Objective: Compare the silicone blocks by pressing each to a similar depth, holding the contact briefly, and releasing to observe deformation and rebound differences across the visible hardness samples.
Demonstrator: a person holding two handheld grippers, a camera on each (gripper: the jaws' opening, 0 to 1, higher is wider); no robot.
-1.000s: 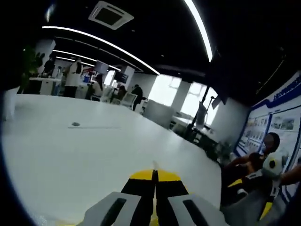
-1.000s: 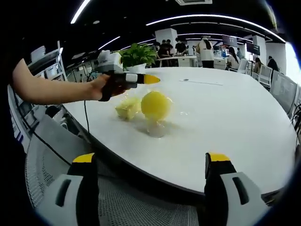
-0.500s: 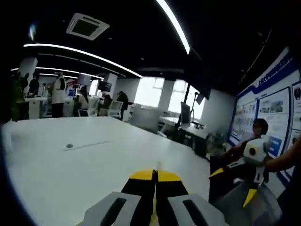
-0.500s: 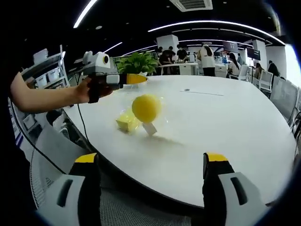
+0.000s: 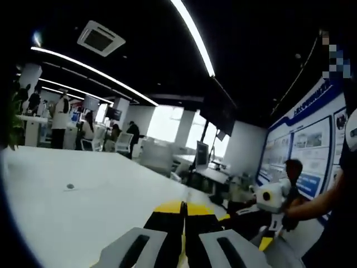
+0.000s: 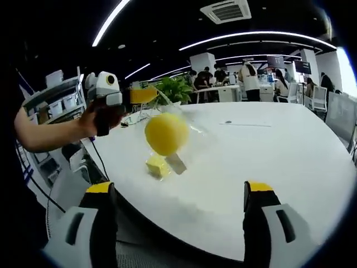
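A yellow silicone ball (image 6: pixel 166 133) hangs above the white table (image 6: pixel 268 151) inside a clear plastic bag (image 6: pixel 187 125). The bag's top runs up to the yellow tips of my left gripper (image 6: pixel 143 95), which a hand holds at the upper left. A small yellow silicone block (image 6: pixel 158 166) sits below the ball; I cannot tell whether it rests on the table or hangs in the bag. In the left gripper view my left gripper (image 5: pixel 183 207) has its jaws pressed together. My right gripper (image 6: pixel 178 190) stands wide open near the table's edge, apart from the samples, and shows again as my right gripper (image 5: pixel 272 202).
A potted plant (image 6: pixel 177 89) stands at the table's far edge behind the bag. Several people (image 6: pixel 248 78) stand at desks farther back. A shelf rack (image 6: pixel 53 95) is at the left. The table top (image 5: pixel 67 195) stretches away to the left.
The left gripper has risen, lifting the bag and the ball off the table; the block now sits below the ball. Both cameras have shifted; the right jaws stay wide open.
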